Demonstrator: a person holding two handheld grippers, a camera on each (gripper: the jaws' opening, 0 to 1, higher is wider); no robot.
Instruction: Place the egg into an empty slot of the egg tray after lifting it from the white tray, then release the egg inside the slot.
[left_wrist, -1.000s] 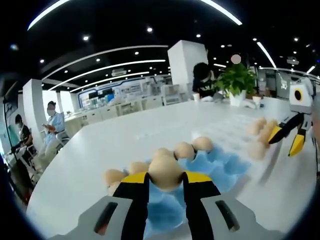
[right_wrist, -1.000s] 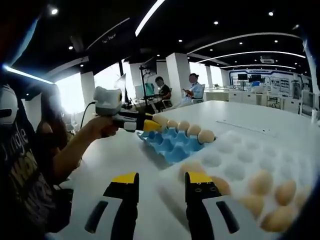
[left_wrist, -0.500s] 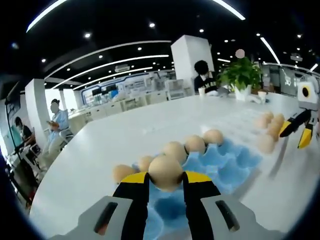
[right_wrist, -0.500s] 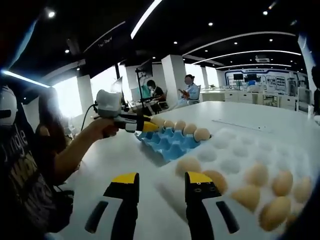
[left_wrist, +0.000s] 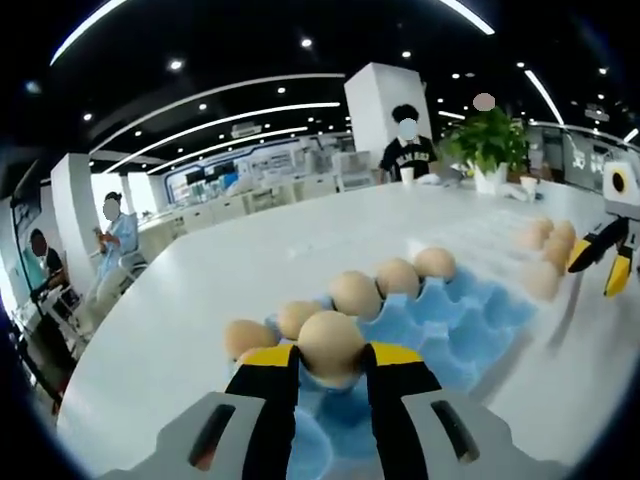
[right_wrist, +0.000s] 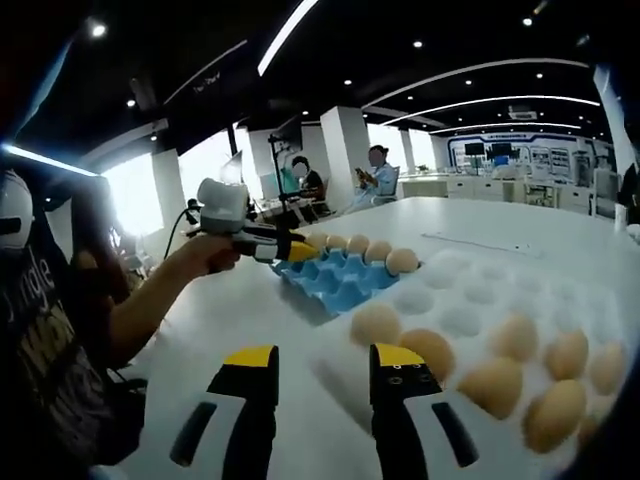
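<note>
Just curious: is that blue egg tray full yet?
No. The blue egg tray has one row of eggs; the other cups are empty.

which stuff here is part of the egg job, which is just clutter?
Job: held egg, left gripper, blue egg tray, white tray, its eggs, right gripper with jaws apart.
Clutter: potted plant, cup.
</note>
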